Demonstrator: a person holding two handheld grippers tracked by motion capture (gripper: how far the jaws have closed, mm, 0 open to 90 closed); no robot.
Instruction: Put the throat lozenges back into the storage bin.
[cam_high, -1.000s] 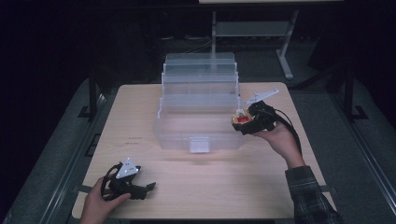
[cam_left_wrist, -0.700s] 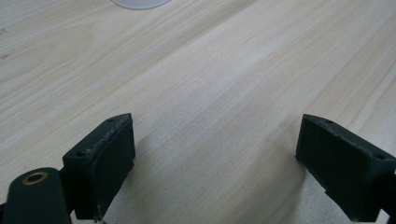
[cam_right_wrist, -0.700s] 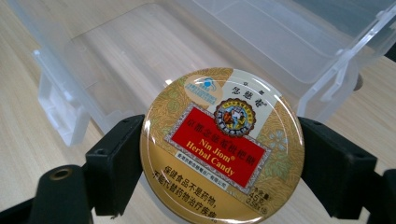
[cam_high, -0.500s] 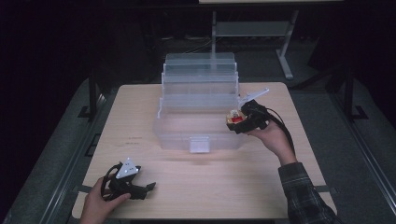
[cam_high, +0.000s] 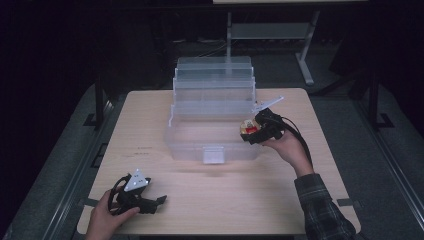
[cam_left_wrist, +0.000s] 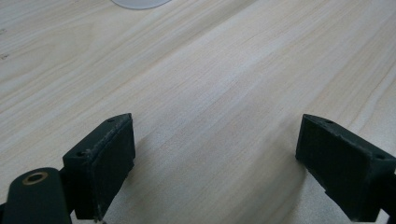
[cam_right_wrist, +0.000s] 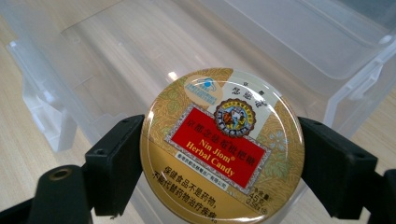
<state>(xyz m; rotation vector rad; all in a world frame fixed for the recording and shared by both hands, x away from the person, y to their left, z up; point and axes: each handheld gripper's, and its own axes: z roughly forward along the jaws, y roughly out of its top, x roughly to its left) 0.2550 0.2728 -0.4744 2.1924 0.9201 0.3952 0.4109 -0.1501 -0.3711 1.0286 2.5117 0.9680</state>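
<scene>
A round gold candy tin (cam_right_wrist: 223, 148) with a red label sits between the black jaws of my right gripper (cam_right_wrist: 222, 168), which is shut on its rim. In the high view the right gripper (cam_high: 248, 131) holds the candy tin (cam_high: 247, 129) over the right end of the clear plastic tiered box (cam_high: 212, 115), just above its lower tray. My left gripper (cam_high: 159, 200) rests near the table's front left corner. In its own view the left gripper (cam_left_wrist: 215, 154) stands open over bare wood, nothing between the jaws.
The light wooden table (cam_high: 150, 125) stands on a dark floor. The box's front latch (cam_high: 212, 155) faces me. A metal stand (cam_high: 270, 35) is behind the table. Bare wood (cam_high: 225, 200) lies between box and front edge.
My right gripper has carried the tin leftward and slightly down, from beside the box's right end to over its lower tray. The left gripper has stayed put.
</scene>
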